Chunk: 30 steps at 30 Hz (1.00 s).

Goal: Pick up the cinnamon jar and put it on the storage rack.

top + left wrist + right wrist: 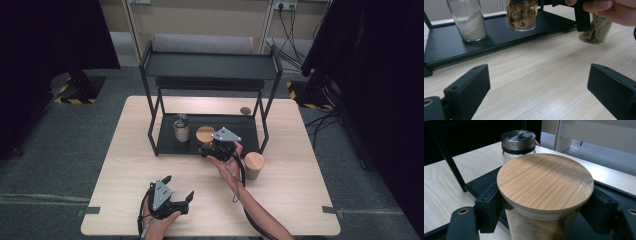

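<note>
Floor (60,145): grey carpet.
Cables (292,35): trailing from wall socket (285,6).
Striped bases (75,92): flanking table (150,170).

Pale matt wood-grain table (130,165), matt black metal rack (210,65), clear glass jar (534,225), ribbed bamboo lid (545,181), shiny metal cap (518,138)

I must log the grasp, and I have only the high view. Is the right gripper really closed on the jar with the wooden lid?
Observer: Yes. In the right gripper view, the right gripper has both jaws against the glass jar, just under its lid.
Operator: What is inside this jar?
Observer: Rolled wafer sticks, as the left gripper view shows.
Operator: And does the left gripper hold something?
Observer: No. The left gripper is open, its jaws wide apart over the bare table.
</note>
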Available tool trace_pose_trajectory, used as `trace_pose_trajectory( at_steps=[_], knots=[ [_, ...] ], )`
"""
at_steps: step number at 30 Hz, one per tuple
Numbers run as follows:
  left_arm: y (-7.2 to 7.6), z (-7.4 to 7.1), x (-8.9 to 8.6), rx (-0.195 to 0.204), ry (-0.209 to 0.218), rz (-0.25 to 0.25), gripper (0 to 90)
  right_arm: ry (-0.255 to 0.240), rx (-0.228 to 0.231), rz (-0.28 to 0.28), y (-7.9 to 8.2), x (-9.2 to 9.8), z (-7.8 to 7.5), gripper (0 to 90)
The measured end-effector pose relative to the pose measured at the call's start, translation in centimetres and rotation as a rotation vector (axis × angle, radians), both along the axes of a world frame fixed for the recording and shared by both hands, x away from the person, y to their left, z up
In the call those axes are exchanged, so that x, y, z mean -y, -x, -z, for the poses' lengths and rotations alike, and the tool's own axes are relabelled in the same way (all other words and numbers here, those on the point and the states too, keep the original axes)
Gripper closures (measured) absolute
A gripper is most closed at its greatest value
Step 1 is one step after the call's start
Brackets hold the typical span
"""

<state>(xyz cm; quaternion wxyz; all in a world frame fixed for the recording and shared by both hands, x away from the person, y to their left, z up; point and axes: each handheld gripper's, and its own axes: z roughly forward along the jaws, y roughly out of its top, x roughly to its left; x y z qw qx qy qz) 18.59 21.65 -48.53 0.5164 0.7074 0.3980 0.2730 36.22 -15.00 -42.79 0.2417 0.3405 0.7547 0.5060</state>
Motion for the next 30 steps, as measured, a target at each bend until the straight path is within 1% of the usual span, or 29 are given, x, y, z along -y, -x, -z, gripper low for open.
trace_pose_trajectory(
  at_steps=[16, 30],
  knots=[
    [0.0, 0.0, 0.0, 0.001, -0.001, 0.000, 4.1, 0.009, 0.001, 0.029, -0.8, -0.7, -0.1, 25.8],
    [0.0, 0.0, 0.0, -0.001, 0.002, 0.001, 4.1, 0.024, -0.001, 0.057, -2.0, -1.9, -0.1, 25.7]
  ],
)
